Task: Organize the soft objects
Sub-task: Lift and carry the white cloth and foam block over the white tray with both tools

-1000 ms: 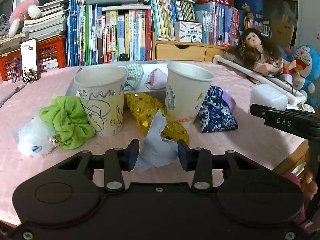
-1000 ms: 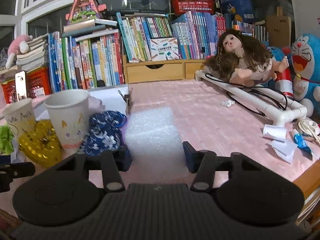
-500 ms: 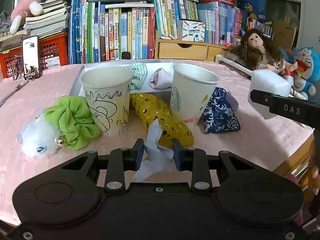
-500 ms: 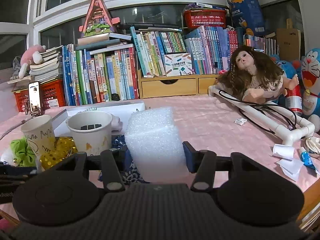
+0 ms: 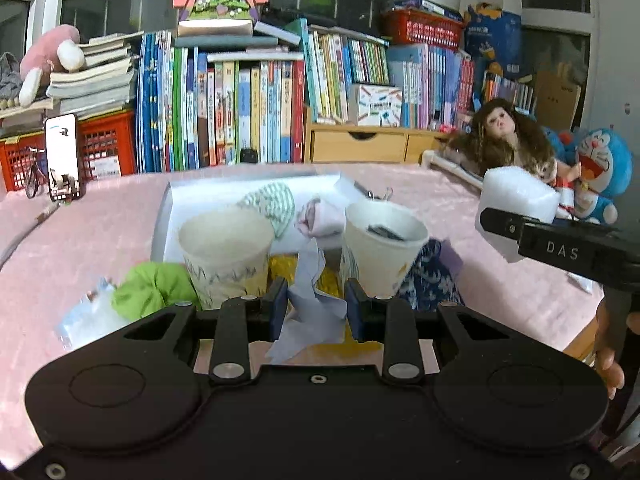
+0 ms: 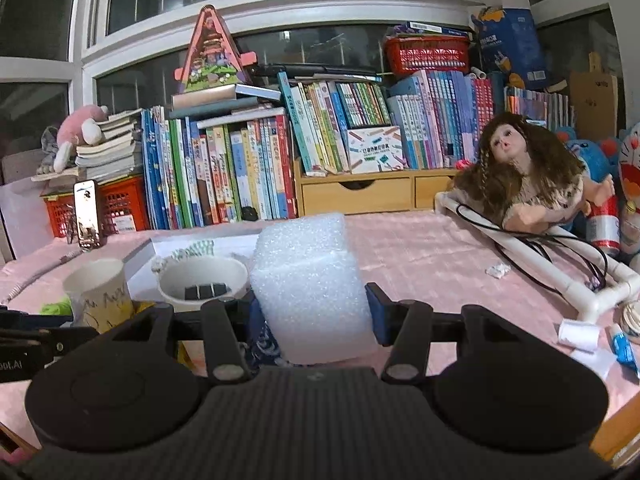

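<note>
My left gripper (image 5: 316,306) is shut on a crumpled pale blue tissue (image 5: 310,300), held above the pink table in front of two paper cups. The left cup (image 5: 224,256) looks empty from here; the right cup (image 5: 380,252) holds small dark pieces. My right gripper (image 6: 312,310) is shut on a white foam block (image 6: 310,284), lifted off the table; the same foam block (image 5: 516,204) shows at the right of the left wrist view. A green scrunchie (image 5: 154,288), a gold sequin pouch (image 5: 280,270) and a blue patterned pouch (image 5: 434,280) lie around the cups.
A white open box (image 5: 168,208) with a striped cloth (image 5: 268,200) and a pink cloth (image 5: 320,220) stands behind the cups. A doll (image 6: 528,176) lies on a white pipe frame (image 6: 532,252) at the right. Books line the back. Paper scraps (image 6: 580,334) lie near the table's right edge.
The left gripper's jaws closed on the tissue and lifted it off the table. The right gripper rose with the foam block between its fingers, so both views look over the cups from higher.
</note>
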A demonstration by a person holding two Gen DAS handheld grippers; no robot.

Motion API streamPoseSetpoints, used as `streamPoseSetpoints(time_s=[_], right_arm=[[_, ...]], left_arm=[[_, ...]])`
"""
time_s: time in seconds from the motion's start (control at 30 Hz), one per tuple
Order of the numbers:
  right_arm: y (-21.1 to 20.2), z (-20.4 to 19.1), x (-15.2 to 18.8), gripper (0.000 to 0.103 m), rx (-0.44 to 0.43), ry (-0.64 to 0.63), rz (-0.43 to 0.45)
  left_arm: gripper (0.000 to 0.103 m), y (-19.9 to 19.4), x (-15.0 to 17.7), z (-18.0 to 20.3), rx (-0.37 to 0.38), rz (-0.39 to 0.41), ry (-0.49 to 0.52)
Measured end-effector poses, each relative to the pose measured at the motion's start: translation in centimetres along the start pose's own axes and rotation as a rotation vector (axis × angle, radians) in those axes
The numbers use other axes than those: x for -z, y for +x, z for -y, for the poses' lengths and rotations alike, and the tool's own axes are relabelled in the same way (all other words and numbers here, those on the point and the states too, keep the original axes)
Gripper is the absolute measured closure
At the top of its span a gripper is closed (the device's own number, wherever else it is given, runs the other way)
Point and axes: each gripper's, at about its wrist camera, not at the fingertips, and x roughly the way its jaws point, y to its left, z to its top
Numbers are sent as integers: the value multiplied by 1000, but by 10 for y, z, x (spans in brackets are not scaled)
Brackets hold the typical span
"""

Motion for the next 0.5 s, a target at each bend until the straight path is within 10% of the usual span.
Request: streamPoseSetpoints(time_s=[0.5], right_arm=[[18, -19, -44, 47, -106, -19, 16]], left_arm=[[74, -1, -69, -30, -4, 64, -48]])
